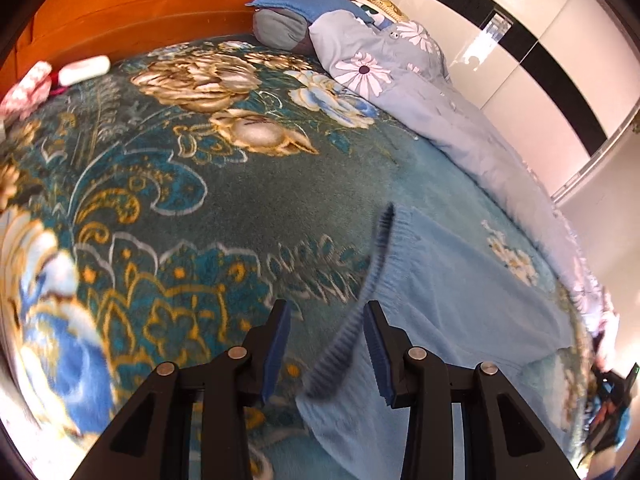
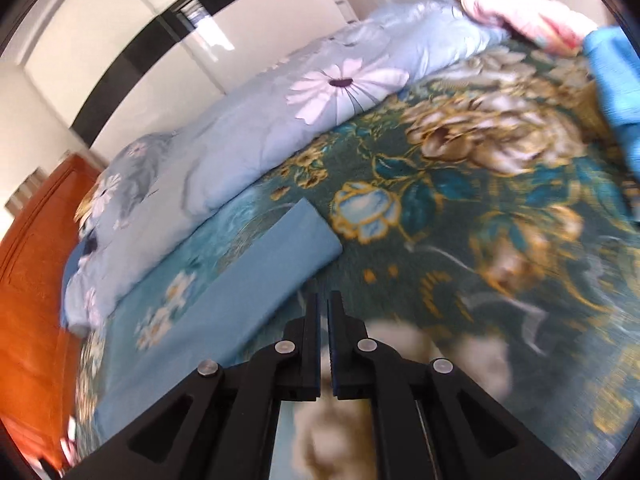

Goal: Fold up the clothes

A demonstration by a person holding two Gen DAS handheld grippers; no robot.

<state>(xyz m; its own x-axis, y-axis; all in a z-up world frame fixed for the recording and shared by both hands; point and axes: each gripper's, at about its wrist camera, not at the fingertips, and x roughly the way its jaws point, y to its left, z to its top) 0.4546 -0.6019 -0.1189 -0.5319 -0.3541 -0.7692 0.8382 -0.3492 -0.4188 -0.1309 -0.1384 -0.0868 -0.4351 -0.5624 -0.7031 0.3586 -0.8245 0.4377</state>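
Observation:
A light blue knit garment [image 1: 452, 292] lies flat on the floral bedspread [image 1: 168, 184], its ribbed dark-edged waistband [image 1: 372, 264] running toward my left gripper. My left gripper [image 1: 326, 314] is open, its jaws either side of the waistband's near end, just above the fabric. In the right wrist view the same garment [image 2: 240, 292] stretches to the left, its narrow end [image 2: 308, 232] ahead. My right gripper [image 2: 323, 300] is shut and empty, hovering beside the garment's right edge over the bedspread [image 2: 500, 280].
A folded pale blue daisy quilt [image 1: 400, 80] lies along the bed's far side, also in the right wrist view [image 2: 248, 136]. A blue pillow [image 1: 296, 12] rests by the orange wooden headboard [image 1: 120, 4]. Pink items [image 1: 32, 84] sit at left. A blue cloth [image 2: 616, 80] and a pink cloth [image 2: 520, 8] lie at right.

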